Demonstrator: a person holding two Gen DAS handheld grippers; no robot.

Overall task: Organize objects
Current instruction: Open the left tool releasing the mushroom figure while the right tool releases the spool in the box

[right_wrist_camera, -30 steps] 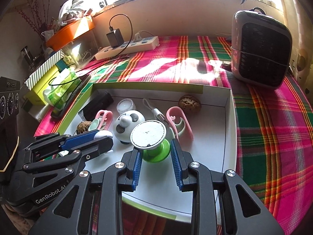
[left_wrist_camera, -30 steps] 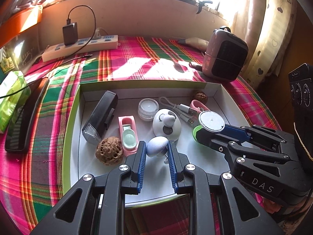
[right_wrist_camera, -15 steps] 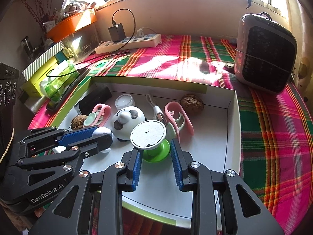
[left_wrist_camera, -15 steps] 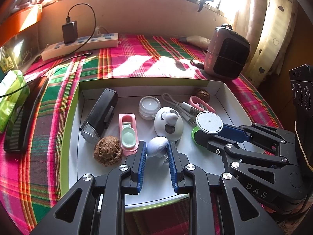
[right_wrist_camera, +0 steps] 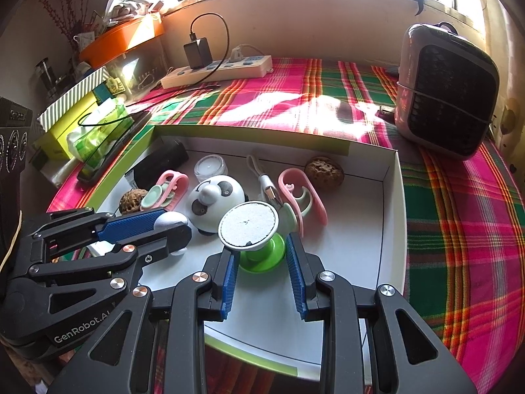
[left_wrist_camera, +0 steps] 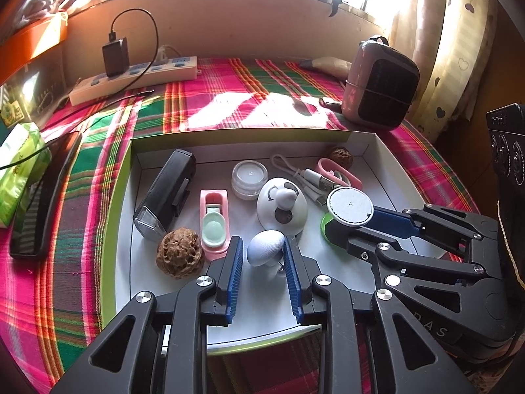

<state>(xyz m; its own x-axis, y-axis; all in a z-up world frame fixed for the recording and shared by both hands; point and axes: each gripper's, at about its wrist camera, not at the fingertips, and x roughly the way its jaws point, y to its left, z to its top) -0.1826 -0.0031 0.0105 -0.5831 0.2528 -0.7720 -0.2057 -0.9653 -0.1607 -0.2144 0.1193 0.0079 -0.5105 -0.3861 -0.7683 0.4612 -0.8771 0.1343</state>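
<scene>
A white box with a green rim (left_wrist_camera: 124, 197) lies on the plaid cloth and holds several small items. My left gripper (left_wrist_camera: 262, 239) reaches into its near side, and its jaws are opening. A white egg-shaped knob (left_wrist_camera: 265, 248) sits between them, with a gap showing at the left pad. My right gripper (right_wrist_camera: 261, 246) is shut on the green base of a stand with a round white top (right_wrist_camera: 248, 225). In the right wrist view the left gripper (right_wrist_camera: 177, 226) enters from the left, with the egg-shaped knob (right_wrist_camera: 170, 219) at its tips.
Also in the box are a black device (left_wrist_camera: 167, 193), a walnut (left_wrist_camera: 178, 256), a pink clip (left_wrist_camera: 213, 223), a small jar (left_wrist_camera: 249, 179), a panda dome (left_wrist_camera: 282, 208) and a cable (left_wrist_camera: 311, 177). A heater (left_wrist_camera: 380, 85), power strip (left_wrist_camera: 131, 78) and tissue pack (left_wrist_camera: 19, 167) stand around it.
The left jaws have spread apart from the egg-shaped knob, which stays in place. The right gripper keeps its hold on the green stand.
</scene>
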